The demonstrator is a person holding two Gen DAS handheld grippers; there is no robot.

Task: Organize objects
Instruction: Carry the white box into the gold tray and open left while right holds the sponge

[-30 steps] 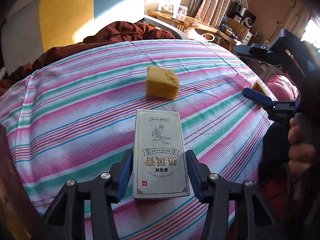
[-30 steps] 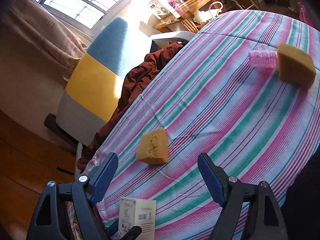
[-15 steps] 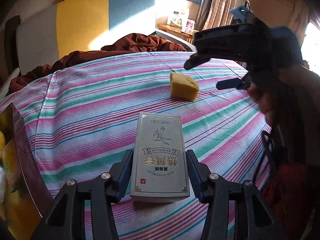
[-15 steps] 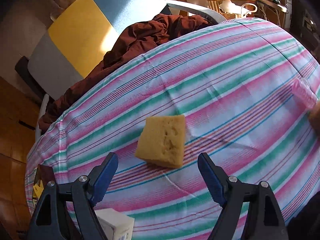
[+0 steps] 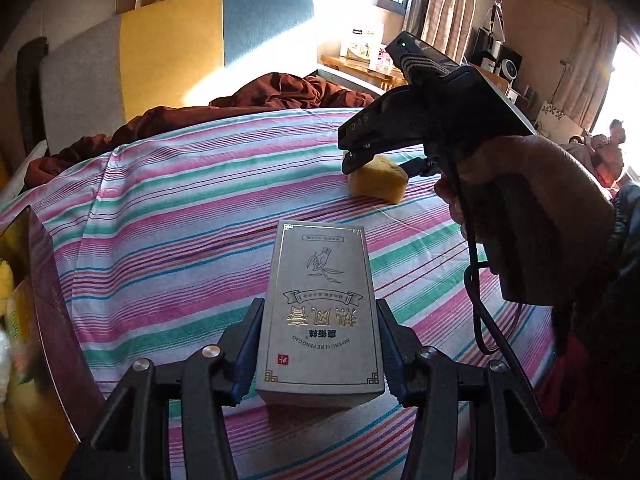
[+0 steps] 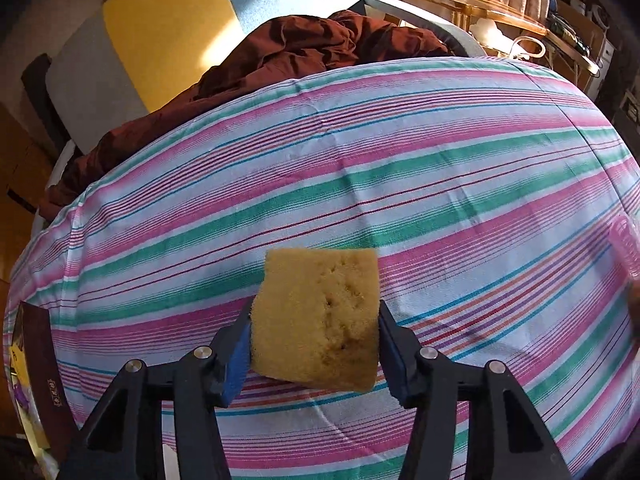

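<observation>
Right gripper (image 6: 314, 344) has just closed, clamping the sponge (image 6: 320, 320); left gripper (image 5: 318, 348) clamps the box (image 5: 320, 312).

A bed (image 6: 400, 168) covered by a sheet striped in pink, green, white and blue carries the objects. A yellow sponge (image 6: 320, 320) rests on the sheet near its middle. A grey box (image 5: 320, 312) printed with gold characters lies nearer the front edge, apart from the sponge. A crumpled maroon cloth (image 6: 312, 44) is heaped at the far edge, against a yellow, blue and grey headboard (image 5: 168, 48). A pink item (image 6: 626, 246), blurred, sits at the right edge.
</observation>
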